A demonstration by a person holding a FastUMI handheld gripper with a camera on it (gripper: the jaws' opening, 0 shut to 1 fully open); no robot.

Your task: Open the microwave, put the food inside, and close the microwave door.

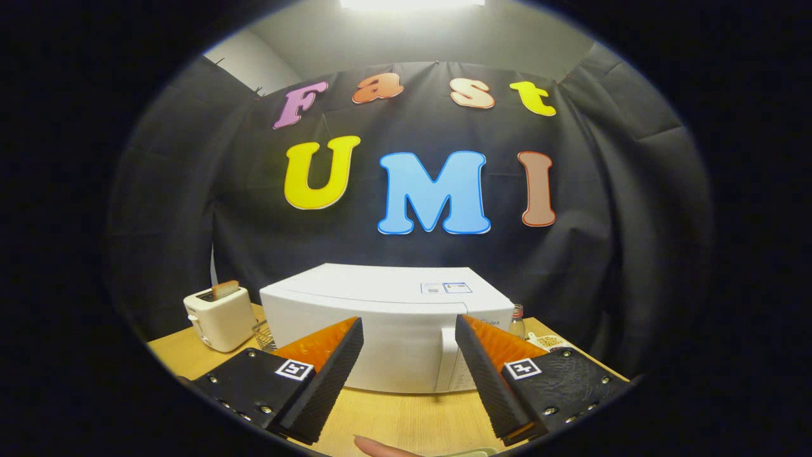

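A white microwave stands on the wooden table straight ahead of my fingers, its door shut and its vertical handle on the right side of the door. My gripper is open, fingers wide apart with nothing between them, a short way in front of the door. A pinkish rounded object lies on the table just below and between the fingers; I cannot tell what it is.
A white toaster with a slice of bread in its slot sits left of the microwave. A wire rack pokes out between them. Right of the microwave stand a small bottle and a packet.
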